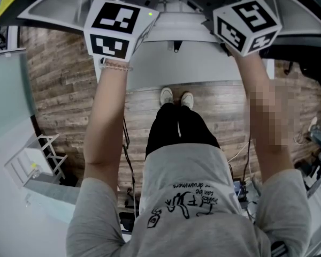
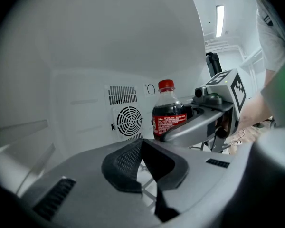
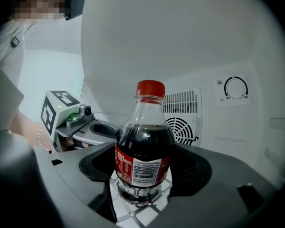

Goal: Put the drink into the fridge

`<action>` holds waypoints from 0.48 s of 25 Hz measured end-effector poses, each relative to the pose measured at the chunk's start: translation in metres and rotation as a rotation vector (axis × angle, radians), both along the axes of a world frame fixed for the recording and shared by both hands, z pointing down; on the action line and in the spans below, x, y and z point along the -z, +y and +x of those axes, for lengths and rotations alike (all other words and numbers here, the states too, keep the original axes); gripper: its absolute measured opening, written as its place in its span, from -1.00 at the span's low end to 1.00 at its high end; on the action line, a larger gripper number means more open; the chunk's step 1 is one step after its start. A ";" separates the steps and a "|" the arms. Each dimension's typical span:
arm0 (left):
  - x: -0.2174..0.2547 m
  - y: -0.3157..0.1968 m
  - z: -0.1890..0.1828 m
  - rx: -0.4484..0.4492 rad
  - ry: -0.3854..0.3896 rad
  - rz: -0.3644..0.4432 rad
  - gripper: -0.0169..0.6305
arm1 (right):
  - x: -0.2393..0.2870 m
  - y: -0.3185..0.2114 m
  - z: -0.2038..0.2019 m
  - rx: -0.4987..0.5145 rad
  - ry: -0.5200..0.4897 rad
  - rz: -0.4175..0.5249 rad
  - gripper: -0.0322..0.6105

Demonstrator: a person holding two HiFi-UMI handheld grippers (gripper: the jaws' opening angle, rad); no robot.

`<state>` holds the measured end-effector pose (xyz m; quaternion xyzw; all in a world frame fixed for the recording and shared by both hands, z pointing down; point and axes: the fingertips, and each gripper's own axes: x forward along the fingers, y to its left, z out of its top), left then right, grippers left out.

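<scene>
A cola bottle [image 3: 143, 151] with a red cap and red label stands upright on the white wire shelf [image 3: 126, 205] inside the fridge. My right gripper [image 3: 143, 170] is shut on its lower body, one dark pad on each side. In the left gripper view the same bottle [image 2: 168, 115] shows right of centre, held in the right gripper's grey body [image 2: 202, 122]. My left gripper [image 2: 142, 145] hangs to the bottle's left, its pads [image 2: 123, 167] meeting at the tips with nothing between them. In the head view only the two marker cubes [image 1: 117, 28] [image 1: 247, 24] show, raised to the fridge.
The fridge's white back wall carries a round fan grille [image 3: 183, 127] and a dial [image 3: 236, 88]. Below, in the head view, the open fridge door [image 1: 37, 165] with its racks stands at the left. Cables [image 1: 127, 165] lie on the wooden floor [image 1: 59, 68].
</scene>
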<state>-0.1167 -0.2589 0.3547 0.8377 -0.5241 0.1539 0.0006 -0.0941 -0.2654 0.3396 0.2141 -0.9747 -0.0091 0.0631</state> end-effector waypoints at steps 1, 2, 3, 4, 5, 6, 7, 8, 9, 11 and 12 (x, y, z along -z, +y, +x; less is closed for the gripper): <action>0.000 0.000 0.000 0.001 0.001 0.000 -0.94 | 0.000 0.000 0.000 -0.001 0.005 0.003 0.12; 0.000 0.001 0.000 0.003 0.004 -0.001 -0.94 | 0.001 0.001 -0.001 -0.001 0.011 0.005 0.12; 0.000 0.001 -0.001 0.006 0.009 -0.002 -0.94 | 0.000 0.001 -0.001 -0.001 0.015 0.005 0.12; 0.000 0.001 -0.001 0.008 0.013 -0.003 -0.94 | 0.000 0.001 -0.001 -0.001 0.018 0.004 0.12; 0.000 0.001 -0.001 0.009 0.016 -0.005 -0.94 | 0.000 0.001 -0.002 -0.002 0.019 0.004 0.12; 0.000 0.001 -0.001 0.008 0.018 -0.007 -0.94 | 0.001 0.001 -0.002 -0.004 0.019 0.003 0.12; 0.000 0.002 -0.001 0.007 0.019 -0.009 -0.94 | 0.001 0.002 -0.002 -0.005 0.018 0.002 0.12; 0.000 0.002 -0.001 0.007 0.019 -0.011 -0.94 | 0.001 0.002 -0.002 -0.007 0.020 0.002 0.12; 0.000 0.002 -0.001 0.008 0.019 -0.012 -0.94 | 0.001 0.002 -0.002 -0.008 0.023 0.003 0.12; 0.000 0.002 0.000 0.010 0.018 -0.014 -0.94 | 0.001 0.002 -0.001 -0.008 0.028 0.004 0.12; 0.000 0.002 0.000 0.010 0.018 -0.015 -0.94 | 0.001 0.002 -0.001 -0.007 0.030 0.005 0.12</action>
